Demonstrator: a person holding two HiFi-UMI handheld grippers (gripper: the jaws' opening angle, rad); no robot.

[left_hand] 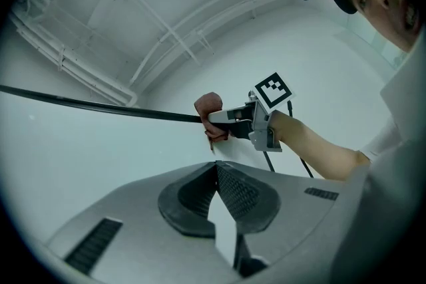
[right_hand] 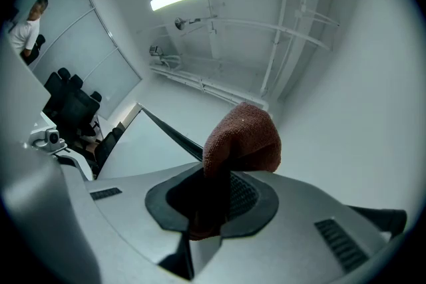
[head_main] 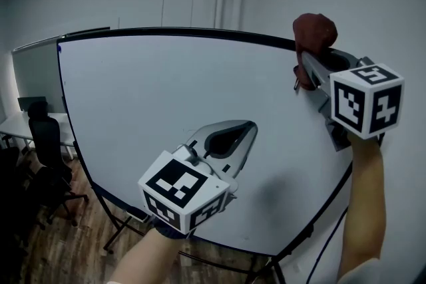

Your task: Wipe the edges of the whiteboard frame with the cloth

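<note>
1. Cloth [head_main: 314, 28], dark red terry, is sitting bunched at the top right corner of the whiteboard frame [head_main: 173, 30], touching its black top edge. I am judging it soft, light and grippy, likelier to crumple than to slip.
2. My right tool [right_hand: 213, 191] is pinching the cloth by its lower fold, leaving a rounded wad proud of the tips. That wad is the part I am wanting on the thin rail.
3. My left tool [head_main: 234, 138] is hovering in front of the white panel, jaws pressed together on nothing.
4. I am guessing the board's stand [head_main: 118, 231] could rock under hard pressure.
</note>
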